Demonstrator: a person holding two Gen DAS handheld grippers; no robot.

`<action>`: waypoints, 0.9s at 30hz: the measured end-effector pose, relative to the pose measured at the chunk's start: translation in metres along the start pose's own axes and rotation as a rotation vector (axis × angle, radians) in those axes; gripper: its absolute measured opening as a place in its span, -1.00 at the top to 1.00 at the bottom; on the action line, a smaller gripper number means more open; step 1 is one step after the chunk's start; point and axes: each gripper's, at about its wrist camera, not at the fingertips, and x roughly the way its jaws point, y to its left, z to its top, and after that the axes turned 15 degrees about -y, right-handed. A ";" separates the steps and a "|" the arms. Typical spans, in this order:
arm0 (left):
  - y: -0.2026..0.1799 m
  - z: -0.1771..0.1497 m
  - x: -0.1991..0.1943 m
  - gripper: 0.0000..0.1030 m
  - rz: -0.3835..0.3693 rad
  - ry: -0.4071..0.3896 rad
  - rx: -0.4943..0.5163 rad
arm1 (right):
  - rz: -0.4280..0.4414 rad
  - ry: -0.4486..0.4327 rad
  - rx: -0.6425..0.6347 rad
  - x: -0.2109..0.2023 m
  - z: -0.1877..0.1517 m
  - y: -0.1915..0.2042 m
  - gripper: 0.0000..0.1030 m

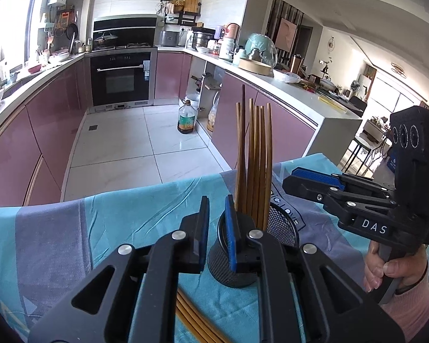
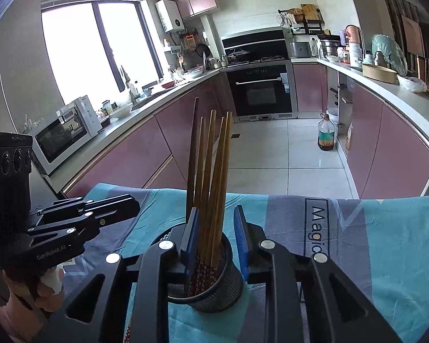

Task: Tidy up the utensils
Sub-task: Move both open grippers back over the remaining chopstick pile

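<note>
Brown chopsticks (image 2: pixel 211 177) stand upright, fanned, in black mesh holder (image 2: pixel 214 283).

Chopsticks (image 2: pixel 211 177) upright in holder (image 2: pixel 214 283) on cloth (image 2: pixel 386 243).

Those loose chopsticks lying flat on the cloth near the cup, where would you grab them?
Grip the loose chopsticks across their shafts from above, jaws straddling the bundle's width. They lie flat and side by side on the cloth, so only the sides offer purchase. The left gripper is nearest. How far they extend is hidden.
</note>
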 end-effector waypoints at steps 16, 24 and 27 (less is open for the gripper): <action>0.045 -0.066 -0.067 0.26 0.137 -0.010 -0.019 | 0.182 0.007 -0.092 -0.056 -0.047 0.052 0.26; 0.060 -0.128 -0.075 0.23 0.159 0.079 -0.091 | 0.173 0.150 -0.067 -0.029 -0.096 0.064 0.26; 0.059 -0.144 -0.072 0.21 0.149 0.111 -0.096 | 0.170 0.193 -0.076 -0.020 -0.108 0.071 0.26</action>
